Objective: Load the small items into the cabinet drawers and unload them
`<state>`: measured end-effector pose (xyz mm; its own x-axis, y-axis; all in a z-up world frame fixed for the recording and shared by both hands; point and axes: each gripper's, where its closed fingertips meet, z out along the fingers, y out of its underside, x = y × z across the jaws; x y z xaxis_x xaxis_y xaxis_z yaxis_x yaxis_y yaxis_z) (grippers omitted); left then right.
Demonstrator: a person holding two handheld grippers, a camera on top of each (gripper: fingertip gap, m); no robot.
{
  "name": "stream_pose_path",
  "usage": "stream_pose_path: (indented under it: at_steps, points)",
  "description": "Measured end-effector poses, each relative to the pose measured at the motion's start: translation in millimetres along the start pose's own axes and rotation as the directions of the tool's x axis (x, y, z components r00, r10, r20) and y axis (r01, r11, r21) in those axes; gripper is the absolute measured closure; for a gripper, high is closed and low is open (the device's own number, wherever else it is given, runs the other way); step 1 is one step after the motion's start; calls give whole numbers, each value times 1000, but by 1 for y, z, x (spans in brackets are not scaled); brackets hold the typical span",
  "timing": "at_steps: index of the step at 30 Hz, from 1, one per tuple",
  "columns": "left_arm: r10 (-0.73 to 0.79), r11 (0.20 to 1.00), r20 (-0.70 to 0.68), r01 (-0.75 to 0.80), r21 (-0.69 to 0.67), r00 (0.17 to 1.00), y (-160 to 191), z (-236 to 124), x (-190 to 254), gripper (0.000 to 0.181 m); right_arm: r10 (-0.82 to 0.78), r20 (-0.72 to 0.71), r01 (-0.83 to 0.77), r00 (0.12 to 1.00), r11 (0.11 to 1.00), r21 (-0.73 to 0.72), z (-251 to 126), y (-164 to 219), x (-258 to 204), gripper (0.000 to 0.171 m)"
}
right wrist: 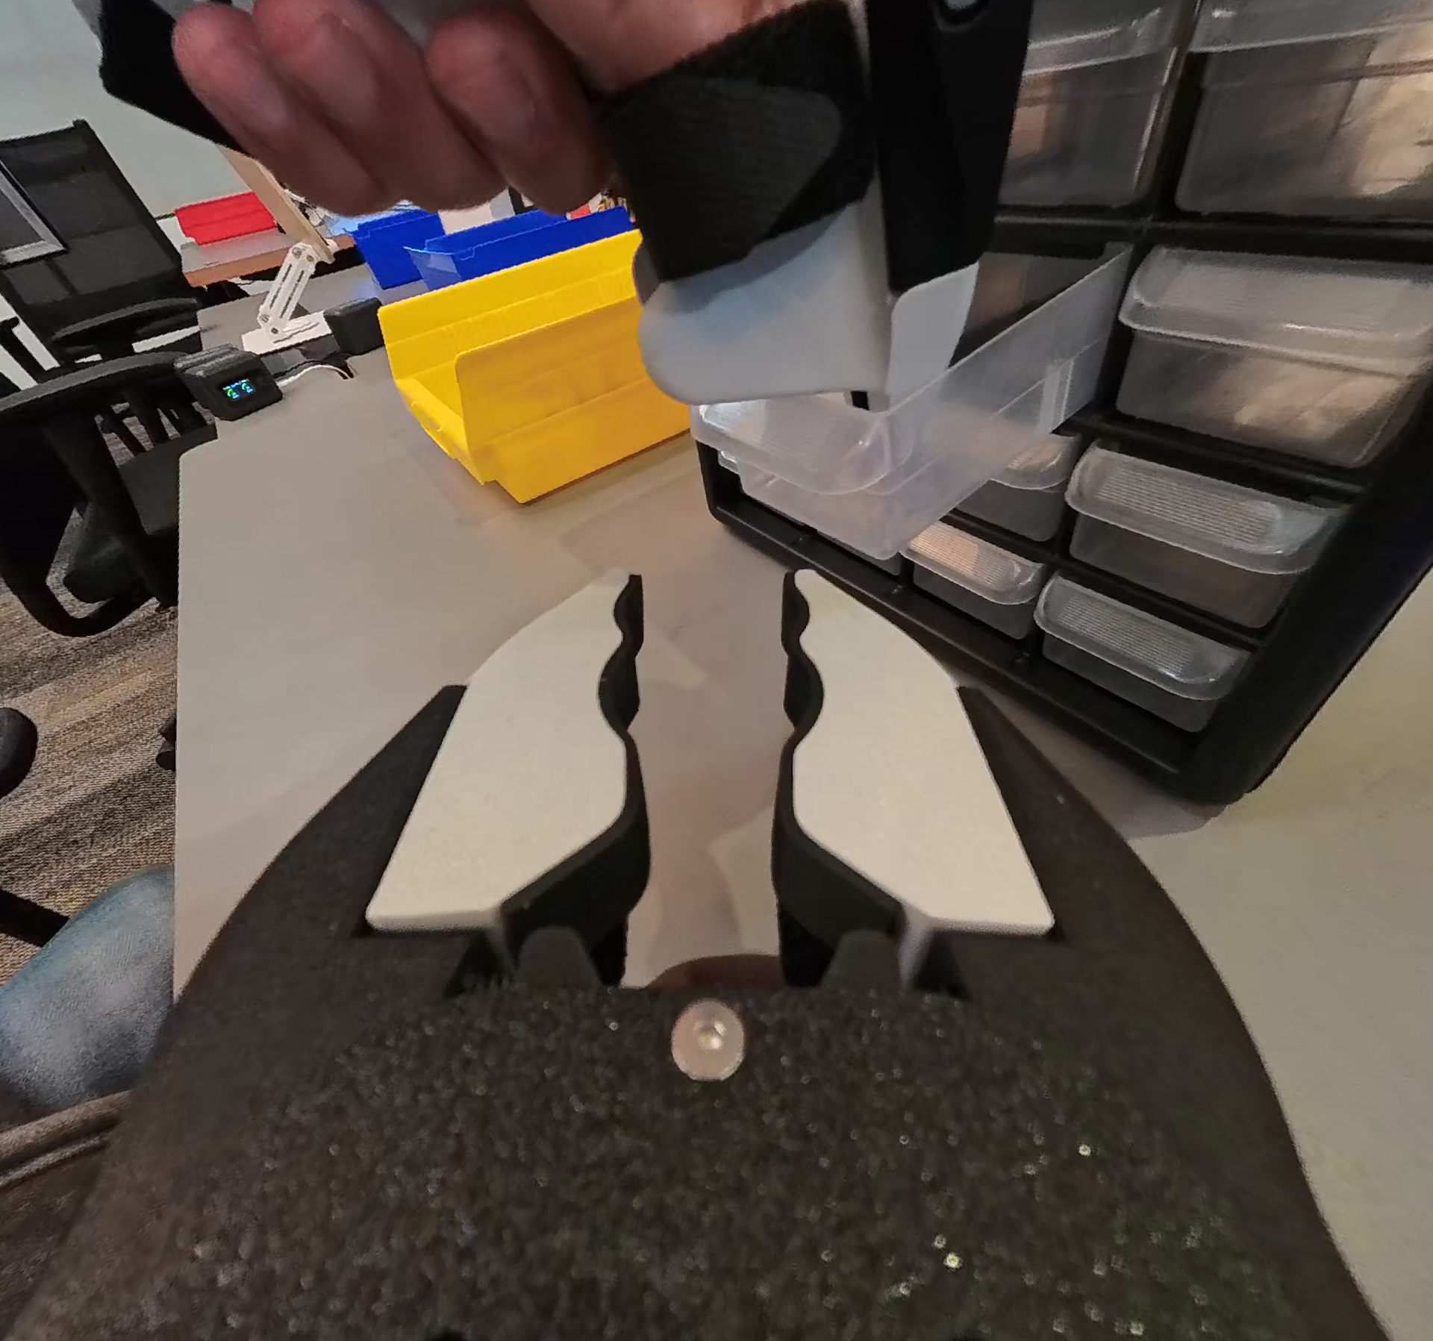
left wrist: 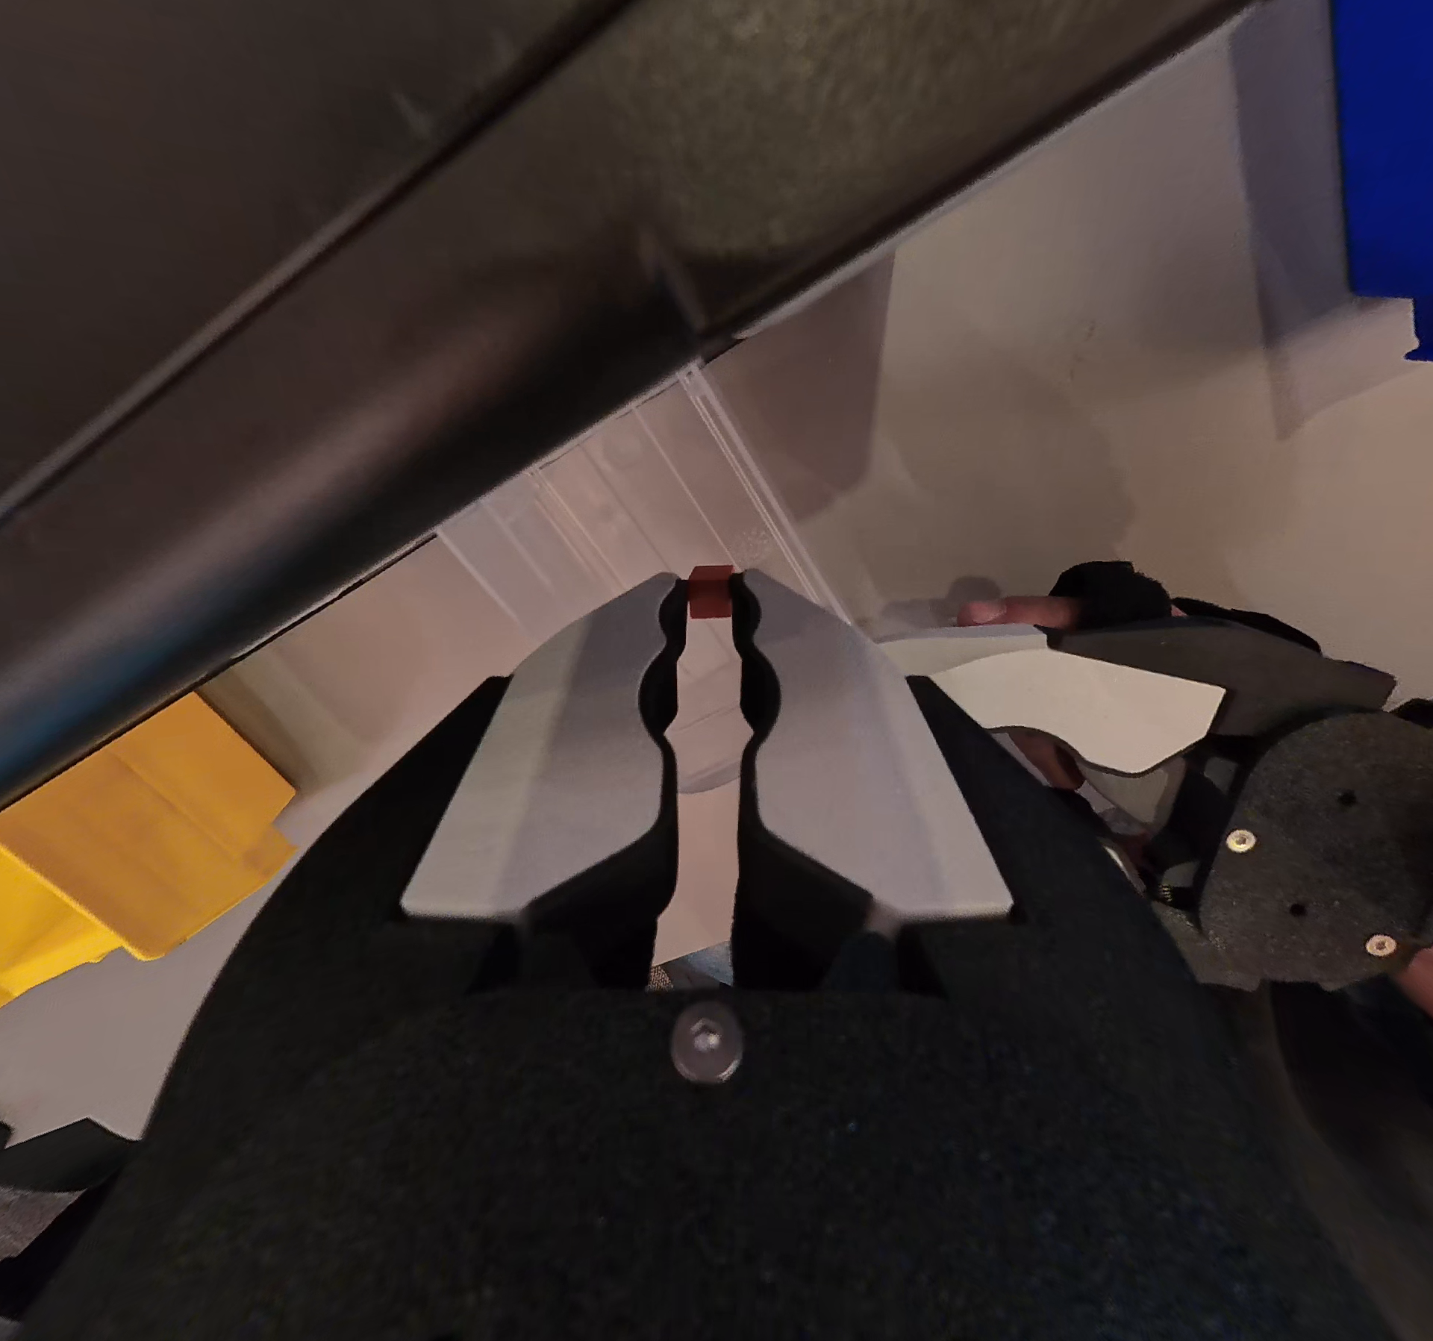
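Note:
My left gripper (left wrist: 711,590) is shut on a small red block (left wrist: 711,594), pinched at the fingertips. It hangs just over a clear drawer (left wrist: 682,482) pulled out of the black cabinet (left wrist: 543,179). In the right wrist view a hand holds the left gripper, and one of its white fingers (right wrist: 775,327) dips over the open drawer (right wrist: 969,420); the block is hidden there. My right gripper (right wrist: 709,598) is open and empty, low over the grey table (right wrist: 349,606), in front of the cabinet (right wrist: 1279,753).
A yellow bin (right wrist: 543,389) stands on the table left of the cabinet, with blue bins (right wrist: 504,241) behind it. The cabinet's other clear drawers (right wrist: 1194,521) are closed. Office chairs (right wrist: 85,389) stand beyond the table's left edge. The right gripper's white finger (left wrist: 1085,707) shows at the right of the left wrist view. The grippers' ends are close to 6 cm from one another.

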<state>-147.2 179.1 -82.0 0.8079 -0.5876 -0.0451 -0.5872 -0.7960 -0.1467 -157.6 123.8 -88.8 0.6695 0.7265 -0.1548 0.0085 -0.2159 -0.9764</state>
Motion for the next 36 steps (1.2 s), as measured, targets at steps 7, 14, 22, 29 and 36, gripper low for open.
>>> stream_pose_path:
  at_steps: [7, 14, 22, 29, 36]
  points:
    - [-6, 1000, -1, 6, -2, 1000, 1, -1, 0, 168, -6, 2, 6, 1000, 1000, 2, -1, -1, -1, 137]
    - [43, 990, -5, -41, 133, 999, 1, -36, 6, 154, -22, -17, 21, 1000, 1000, -2, -3, 0, 4, 137]
    - [145, 794, 62, -153, 588, 988, 43, -78, -14, 136, -65, -35, 65, 997, 998, 1, -5, 0, 5, 137]
    - [-1, 579, -19, 16, 815, 1000, 121, 0, -50, 124, -126, -35, 127, 991, 991, 31, -1, -4, -8, 138]
    - [-5, 495, -7, 9, 869, 1000, 155, 10, -61, 115, -230, -136, 239, 964, 969, 55, 1, -14, -10, 141]
